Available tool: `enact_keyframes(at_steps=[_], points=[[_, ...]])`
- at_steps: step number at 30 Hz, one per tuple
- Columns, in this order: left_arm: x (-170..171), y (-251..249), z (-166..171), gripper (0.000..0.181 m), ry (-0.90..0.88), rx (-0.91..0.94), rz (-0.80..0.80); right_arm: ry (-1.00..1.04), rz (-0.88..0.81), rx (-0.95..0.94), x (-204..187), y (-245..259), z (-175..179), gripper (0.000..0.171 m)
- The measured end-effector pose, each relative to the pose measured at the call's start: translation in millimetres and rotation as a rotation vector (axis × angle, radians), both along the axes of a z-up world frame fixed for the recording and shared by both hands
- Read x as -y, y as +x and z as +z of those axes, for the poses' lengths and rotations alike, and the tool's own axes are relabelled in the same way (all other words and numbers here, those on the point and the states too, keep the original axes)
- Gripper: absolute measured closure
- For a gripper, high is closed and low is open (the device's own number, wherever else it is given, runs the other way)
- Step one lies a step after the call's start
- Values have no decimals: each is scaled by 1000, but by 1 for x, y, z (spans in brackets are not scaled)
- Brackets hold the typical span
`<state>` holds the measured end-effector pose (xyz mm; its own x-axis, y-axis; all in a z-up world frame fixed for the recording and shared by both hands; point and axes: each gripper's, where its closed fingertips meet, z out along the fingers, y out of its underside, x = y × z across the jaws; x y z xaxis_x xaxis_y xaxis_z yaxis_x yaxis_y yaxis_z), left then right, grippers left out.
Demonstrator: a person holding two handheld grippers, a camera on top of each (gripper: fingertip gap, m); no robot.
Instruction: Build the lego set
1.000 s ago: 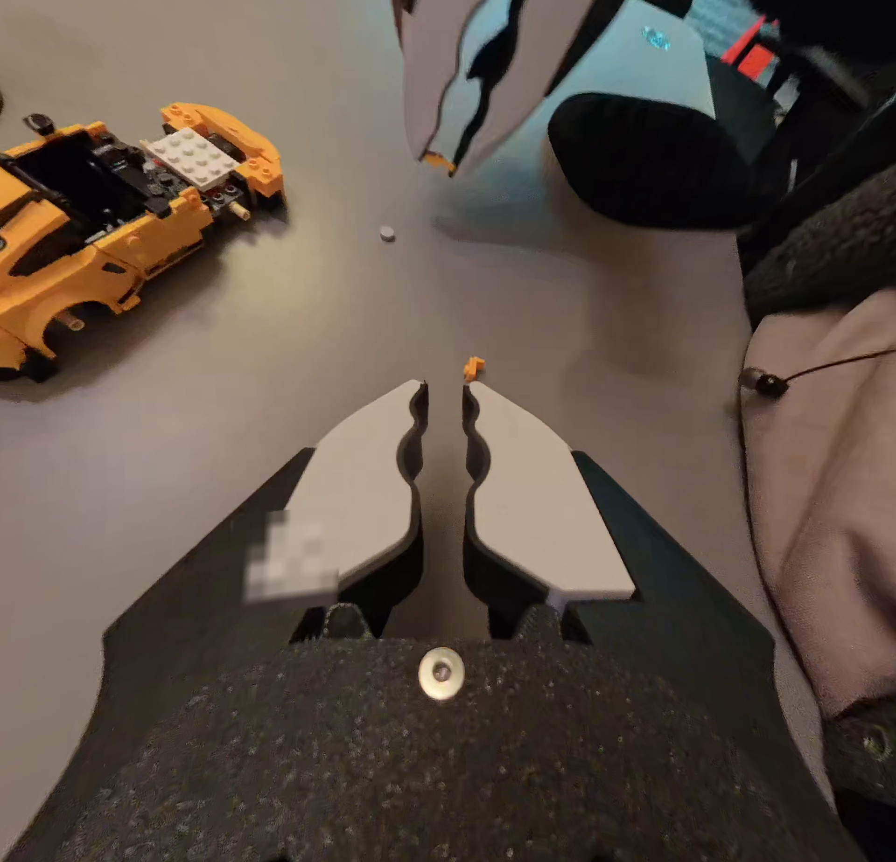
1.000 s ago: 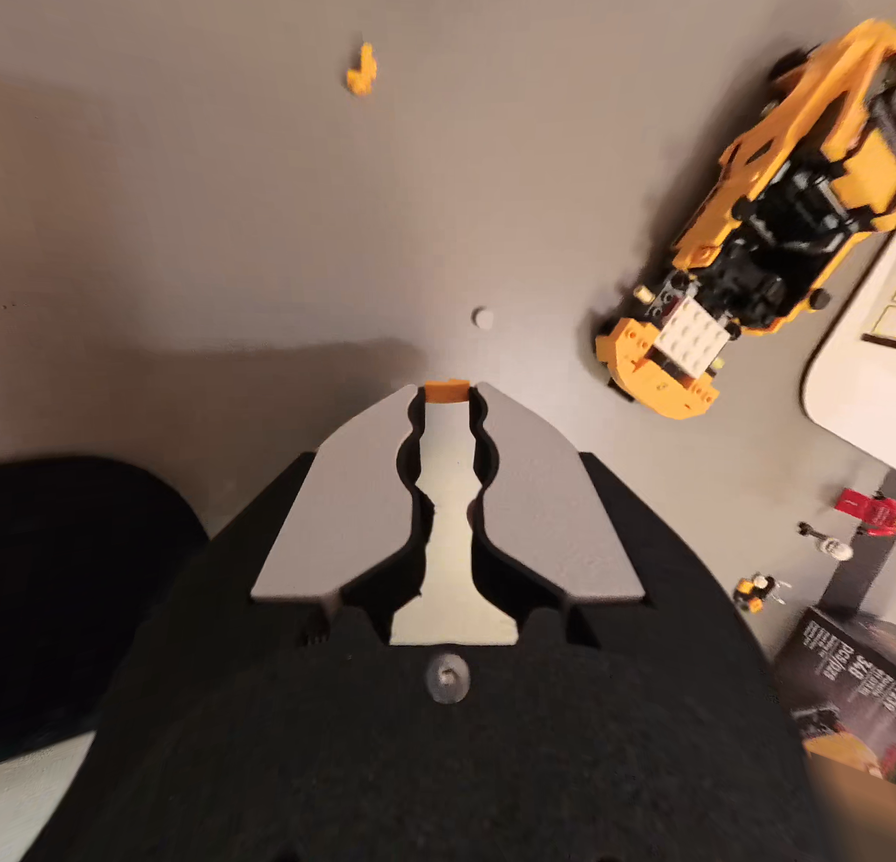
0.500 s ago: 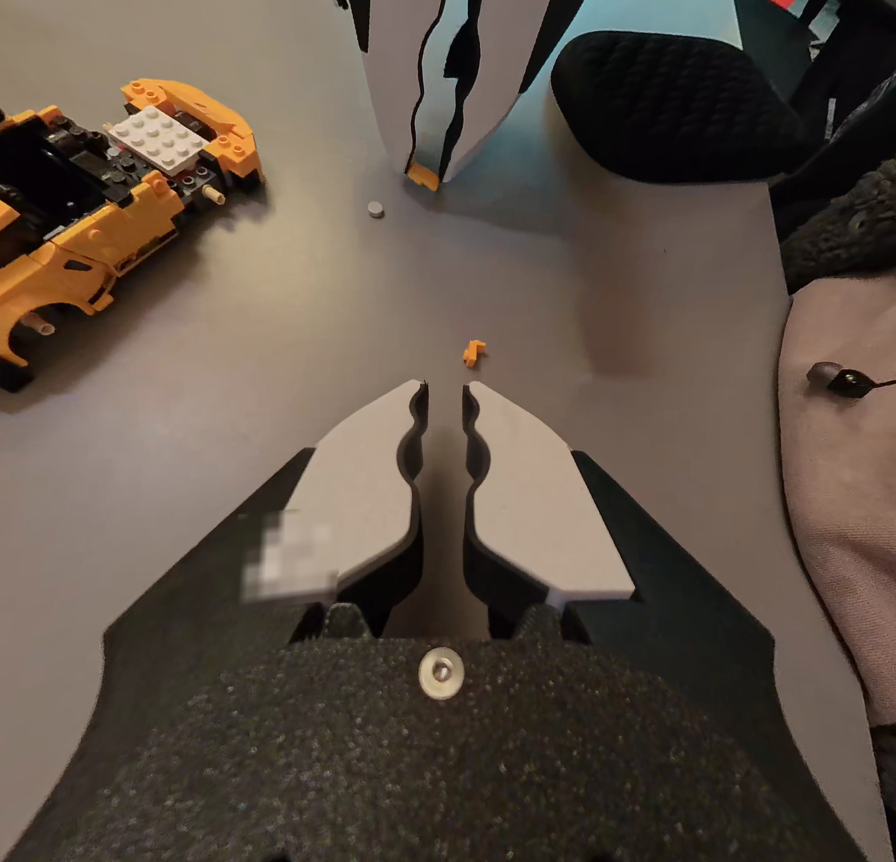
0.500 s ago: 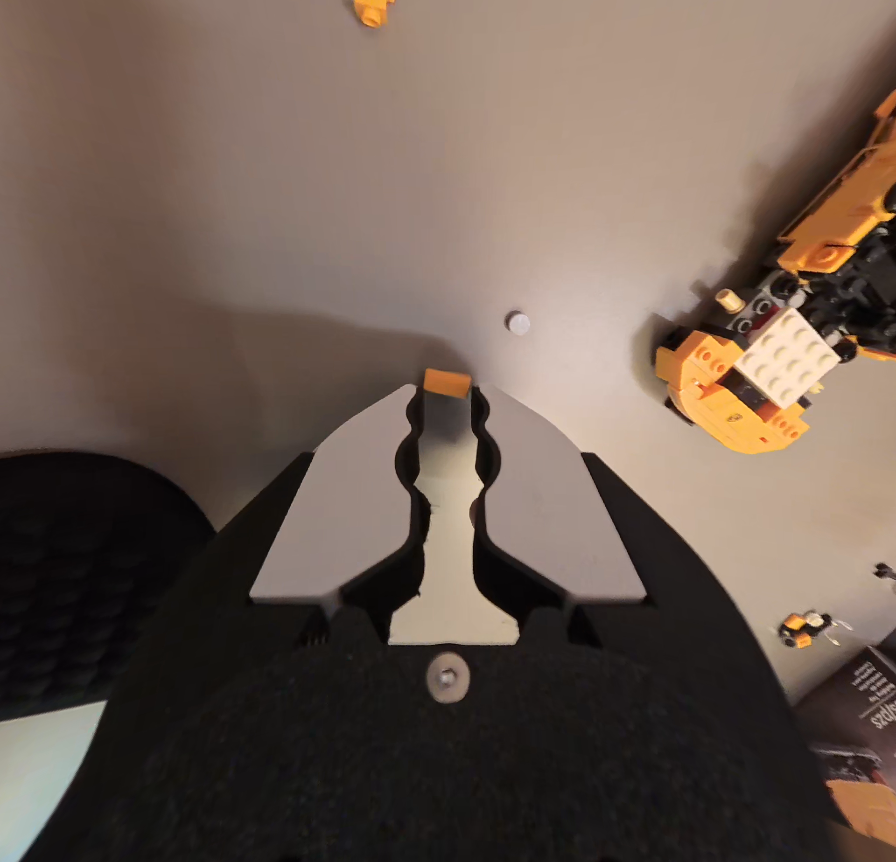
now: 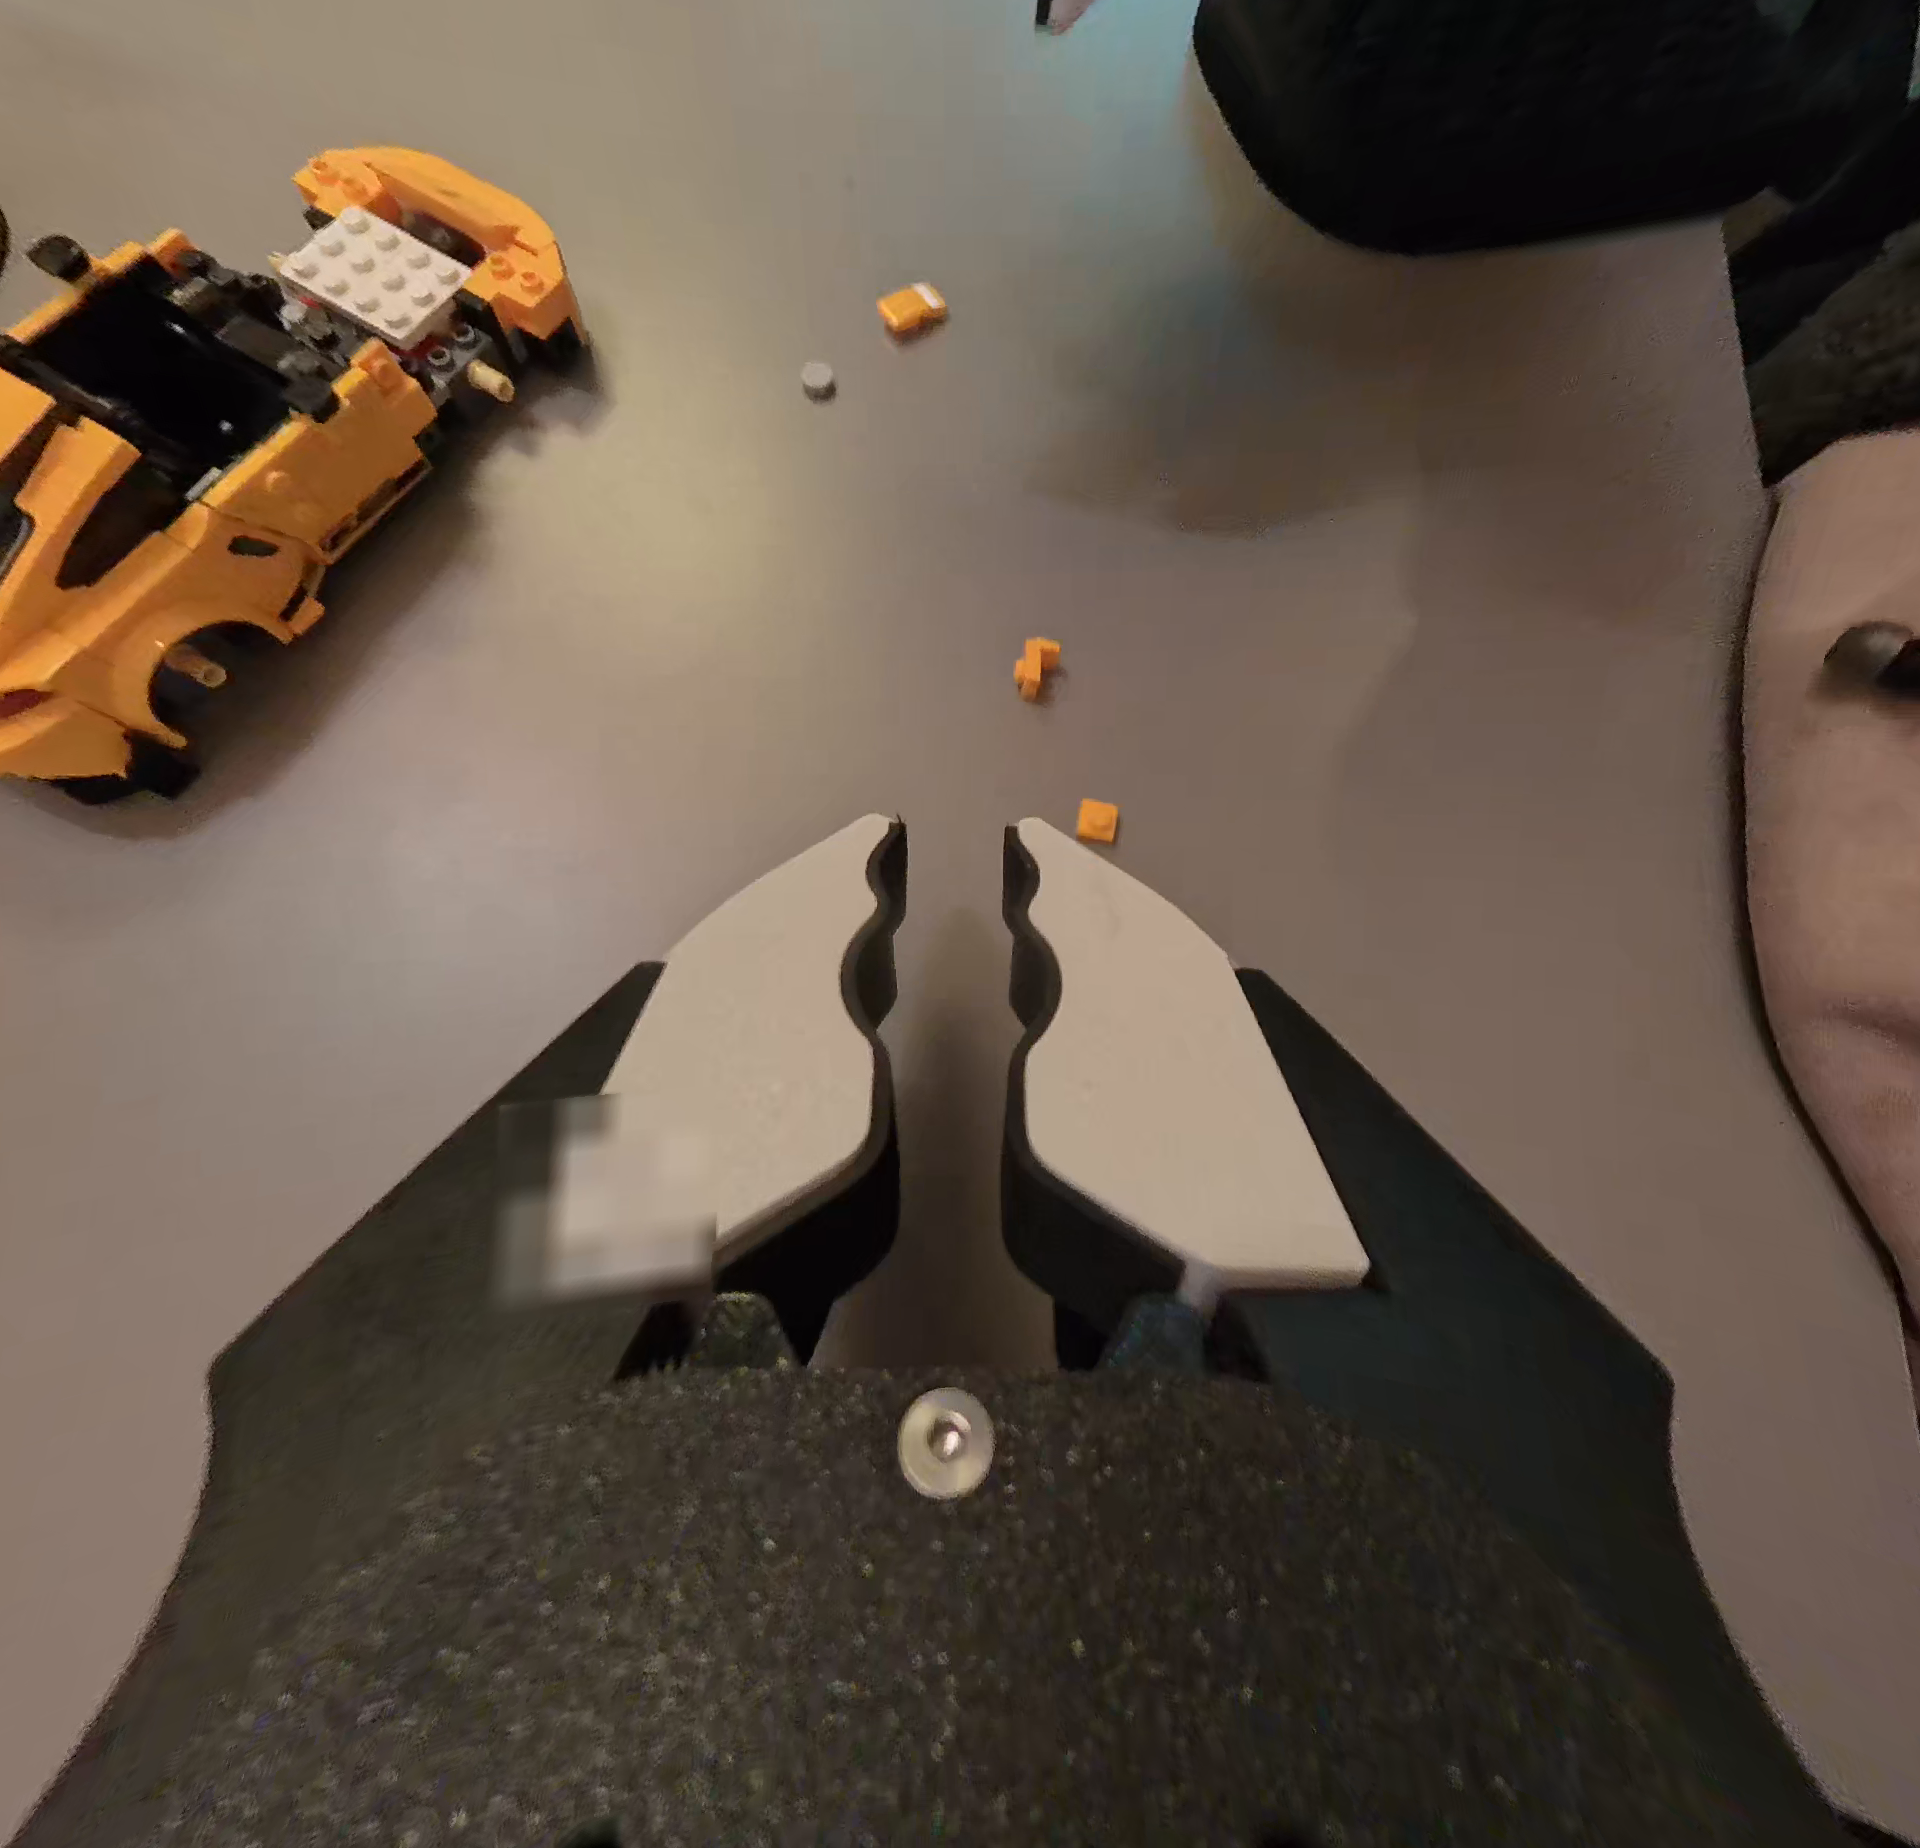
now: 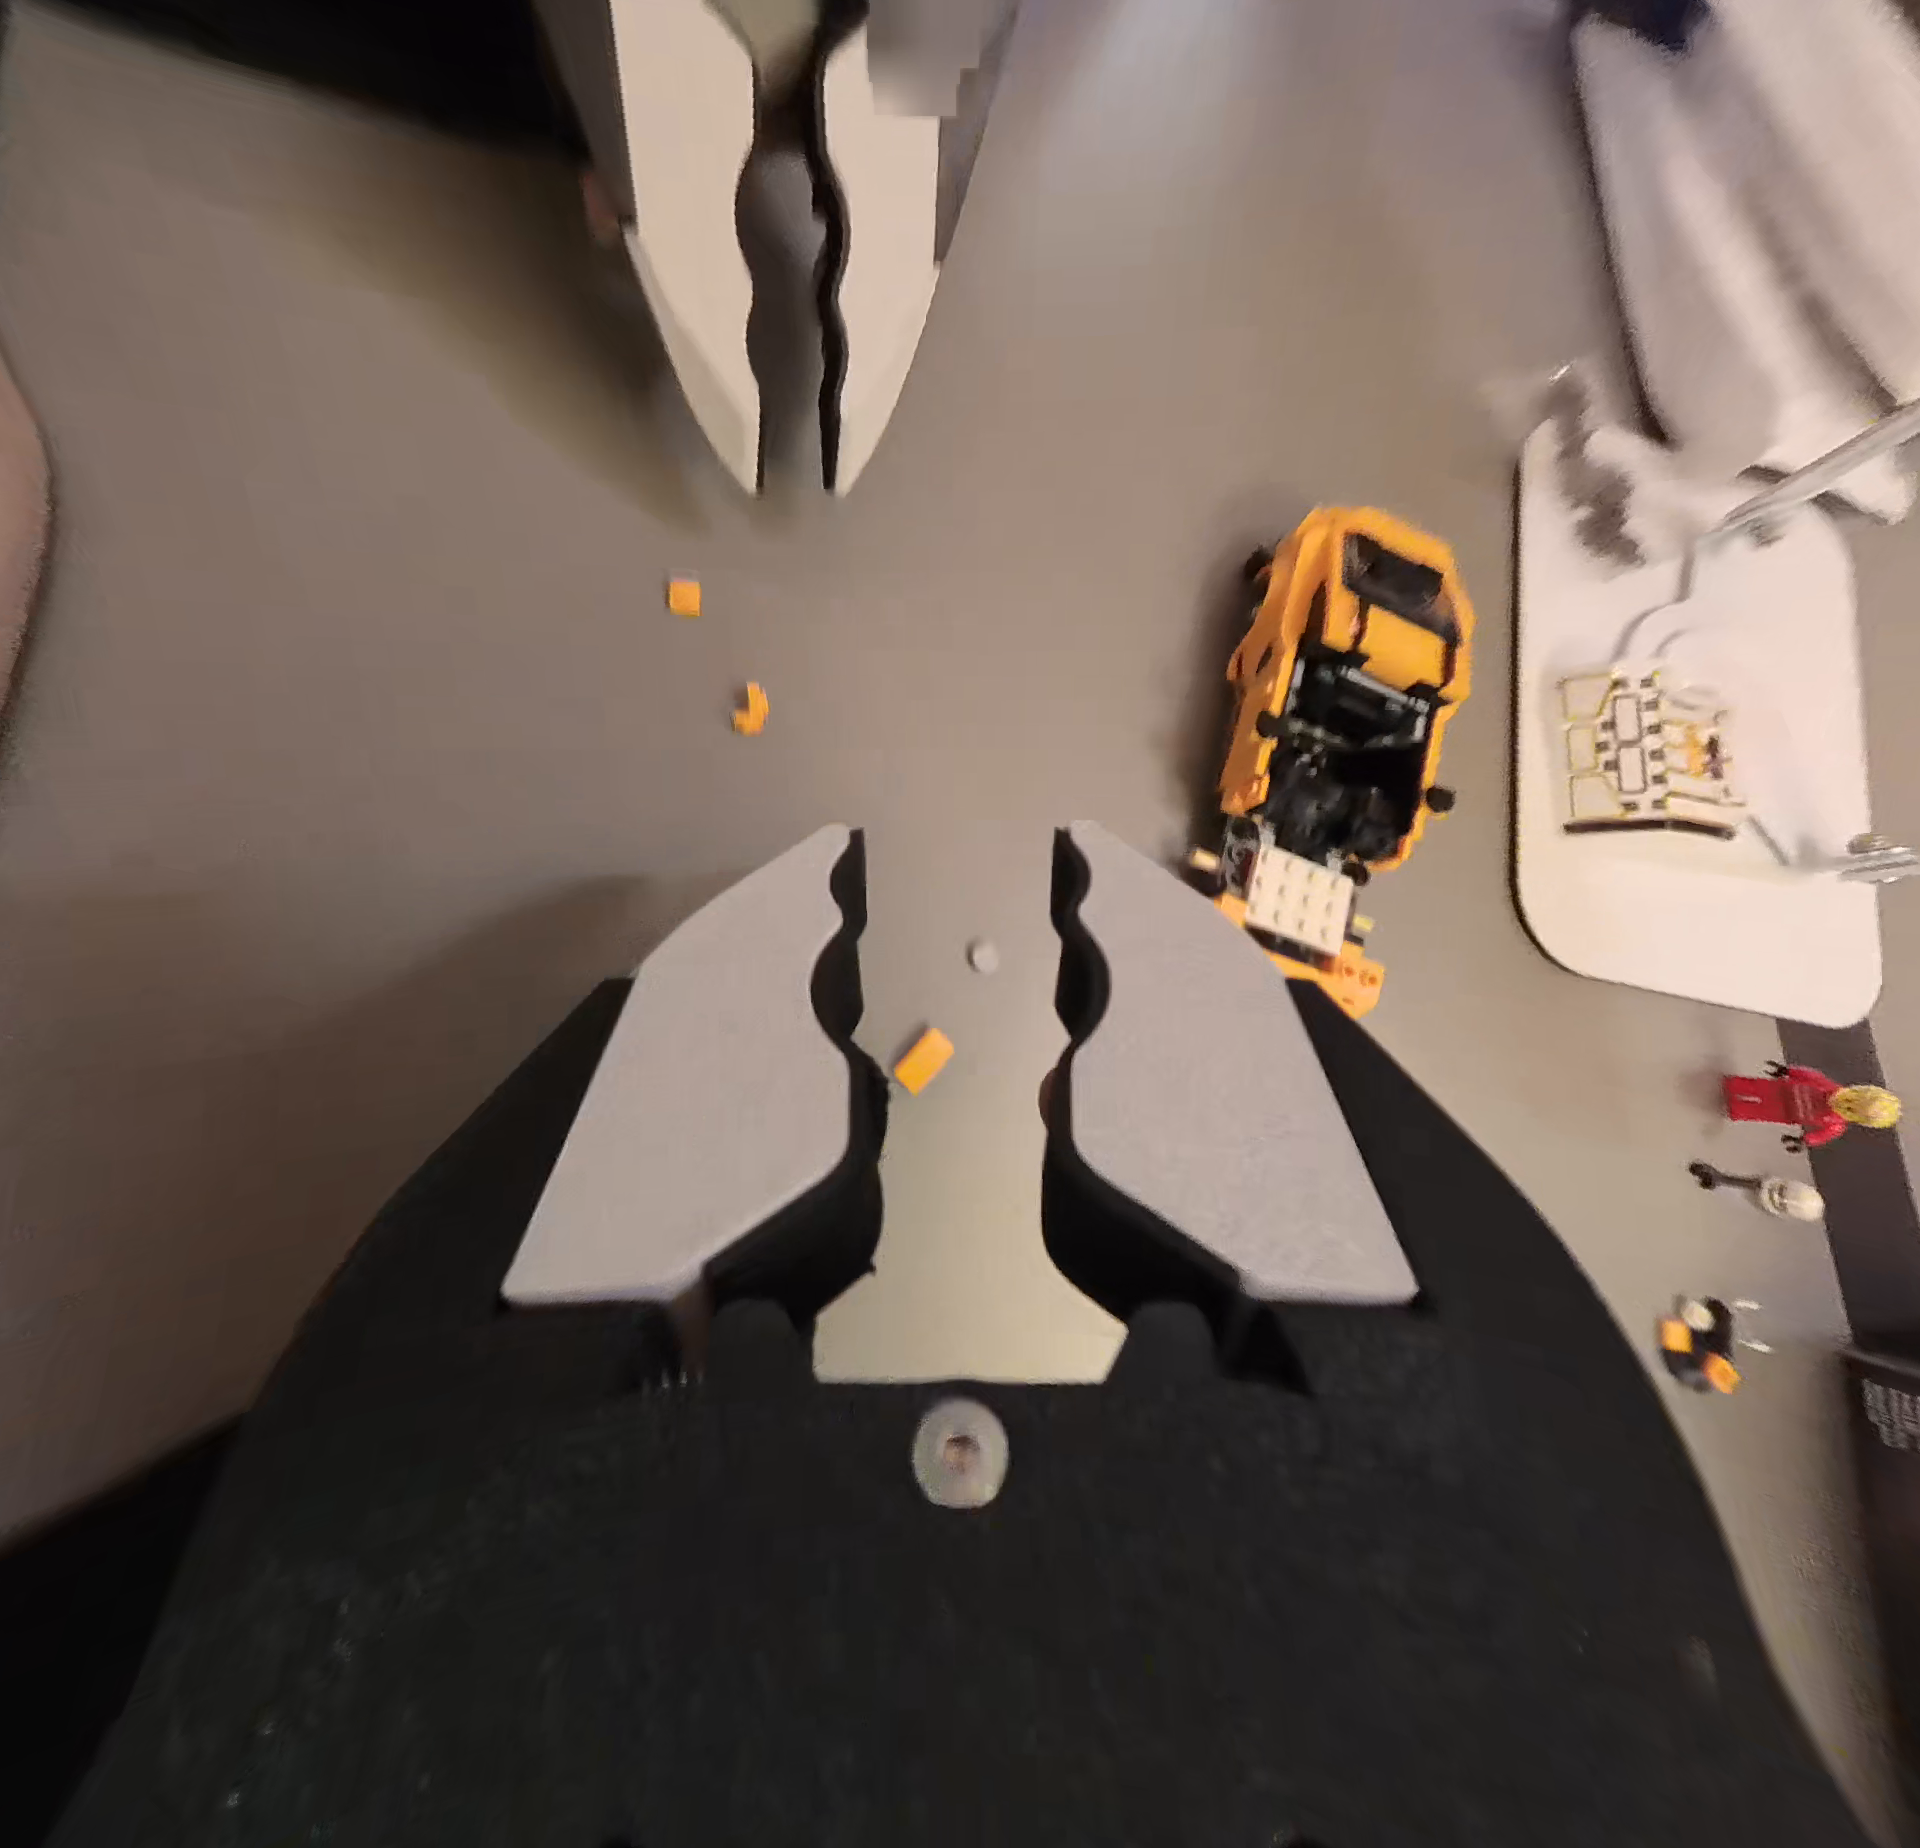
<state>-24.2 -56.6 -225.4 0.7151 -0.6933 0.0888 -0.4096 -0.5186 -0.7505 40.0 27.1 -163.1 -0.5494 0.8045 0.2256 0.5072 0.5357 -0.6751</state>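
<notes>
Released since the earlier frames, the orange tile point(image 6: 923, 1059) now lies flat on the grey table point(image 5: 623, 863), seen between the spread fingers of the right gripper point(image 6: 956, 837), which is open and holds nothing. A small grey round stud point(image 6: 983, 957) lies just beyond the tile. The left gripper point(image 5: 953, 830) has its fingers slightly apart with nothing between them. Just beside its right fingertip lies a small orange plate point(image 5: 1097, 819), and an orange clip piece point(image 5: 1037, 668) lies farther out. The partly built orange car point(image 5: 239, 427) sits toward the table's left edge in the left wrist view, well apart from the loose pieces.
</notes>
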Motion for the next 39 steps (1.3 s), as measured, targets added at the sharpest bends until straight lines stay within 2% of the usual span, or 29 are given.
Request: enact_keyframes(at_steps=[3,7,12,14,19,22,24,26,28,30,35,39], points=[[10,1,-5,166,-31,-35,-47,-66,10,-65,26,1,-13,143],[19,14,-15,166,-66,-76,-123,-92,89,-10,63,-1,-48,144],[22,19,-25,165,-63,-155,-159,-62,147,46,92,-16,-62,146],[17,14,-21,167,-42,-150,-125,-2,149,64,88,-21,-66,146],[5,4,-11,170,26,-123,-47,1,83,126,65,-20,-75,150],[3,7,-8,171,38,-87,-41,-6,87,145,67,-19,-81,152],[4,14,-7,172,30,-49,-54,22,78,137,65,-21,-86,164],[4,20,-7,172,12,-5,-61,31,92,113,66,-22,-85,164],[3,26,-6,171,-9,55,-50,43,96,44,66,-25,-79,164],[1,31,-1,169,-25,138,-31,89,98,-101,65,-32,-63,163],[-9,35,36,158,11,422,37,416,142,-550,70,-41,-8,164],[-11,35,64,158,74,562,41,674,169,-764,75,-41,14,164]])
